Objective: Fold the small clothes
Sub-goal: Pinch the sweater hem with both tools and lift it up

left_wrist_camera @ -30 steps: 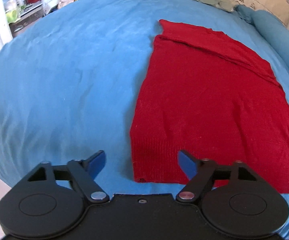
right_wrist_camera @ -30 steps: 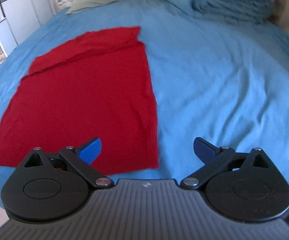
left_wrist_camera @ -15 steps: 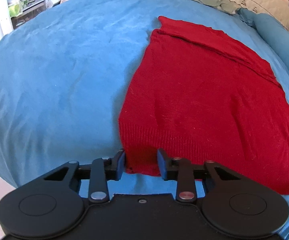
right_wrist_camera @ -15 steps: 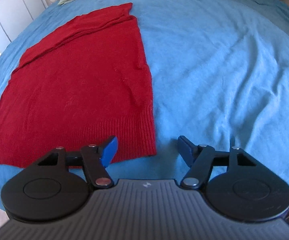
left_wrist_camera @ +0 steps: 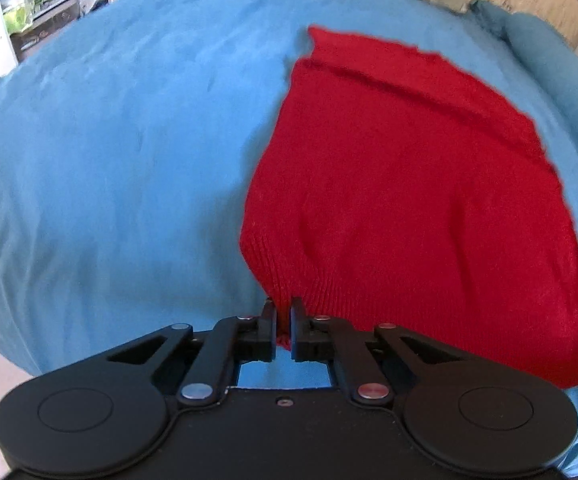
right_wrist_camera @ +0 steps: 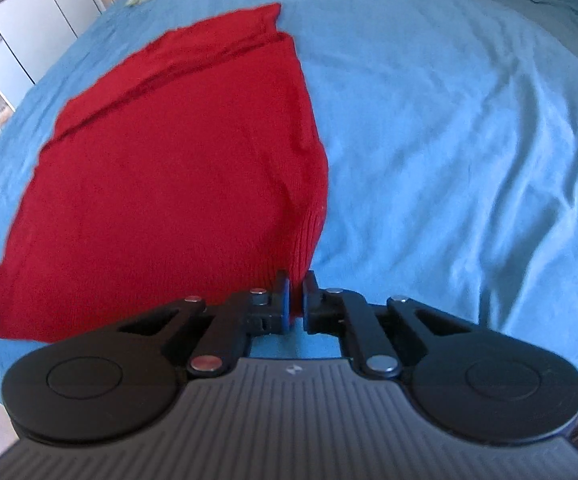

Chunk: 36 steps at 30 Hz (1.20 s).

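— Gripping anything on the left?
— Yes: left gripper [left_wrist_camera: 283,322] fingers pinch the red knit sweater [left_wrist_camera: 409,200] at its near-left hem corner.
— And right?
— Right gripper [right_wrist_camera: 296,298] clamps the near-right corner; the sweater's length runs straight away across the bed [left_wrist_camera: 109,140].

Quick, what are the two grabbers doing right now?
Left gripper: closed, pinching the red sweater at its near corner.
Right gripper: closed on the sweater's other near corner.

No readable text, label or number anywhere in either wrist view
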Motion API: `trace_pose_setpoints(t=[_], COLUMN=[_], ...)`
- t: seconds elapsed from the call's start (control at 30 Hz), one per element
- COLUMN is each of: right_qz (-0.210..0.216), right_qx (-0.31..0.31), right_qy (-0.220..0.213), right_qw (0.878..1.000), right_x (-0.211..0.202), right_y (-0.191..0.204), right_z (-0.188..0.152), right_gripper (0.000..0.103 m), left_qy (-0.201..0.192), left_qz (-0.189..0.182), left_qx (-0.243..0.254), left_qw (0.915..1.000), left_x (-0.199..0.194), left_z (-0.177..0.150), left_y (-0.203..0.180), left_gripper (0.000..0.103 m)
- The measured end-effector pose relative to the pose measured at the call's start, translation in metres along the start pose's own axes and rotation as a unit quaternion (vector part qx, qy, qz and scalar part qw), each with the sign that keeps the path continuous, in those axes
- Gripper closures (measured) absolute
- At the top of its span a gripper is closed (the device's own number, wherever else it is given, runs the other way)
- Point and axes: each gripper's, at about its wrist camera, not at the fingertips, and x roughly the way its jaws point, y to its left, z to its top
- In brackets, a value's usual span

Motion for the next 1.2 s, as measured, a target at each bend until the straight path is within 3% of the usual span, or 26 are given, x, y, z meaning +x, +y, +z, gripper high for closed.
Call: trace_pose_setpoints(t=[0.27, 0.4, 0.5, 0.67, 0.83, 1.03, 1.2], right_qz=[0.04, 0.058, 0.067, 0.065, 0.067, 0.049, 0.036], right_qx=[0.023, 0.039, 0.049, 0.038, 0.039, 0.024, 0.028], right_qy=[-0.061, -0.092, -0.111, -0.129, -0.112, -0.079, -0.073], right_qw=[0.997, 0.993, 0.99, 0.989, 0.991, 0.995, 0.996], right_x=[-0.055, -0.067, -0.059, 0.0, 0.11, 0.224, 0.259], right_y=[0.018, 0.034, 0.044, 0.066, 0.074, 0.081, 0.078], right_z=[0.083, 0.149, 0.204, 0.292, 0.355, 0.375, 0.381], right_gripper=[0.083, 0.083, 0.083, 0.083, 0.083, 0.083, 0.083], left_qy=[-0.072, -0.119, -0.148, -0.19, -0.186, -0.152, -0.15], left_qz=[-0.038, -0.06, -0.068, -0.078, -0.063, -0.034, -0.035], left_qx=[-0.028, -0.031, -0.028, -0.044, -0.063, -0.031, -0.018], left_qw=[0.9962, 0.9905, 0.9862, 0.9776, 0.9786, 0.9873, 0.988], left_x=[-0.061, -0.073, -0.06, 0.003, 0.1, 0.192, 0.212], left_z=[0.081, 0.147, 0.201, 0.28, 0.334, 0.351, 0.357], left_y=[-0.016, -0.031, -0.041, -0.052, -0.061, -0.068, -0.068], left_gripper=[0.098, 0.098, 0.098, 0.098, 0.099, 0.099, 0.099])
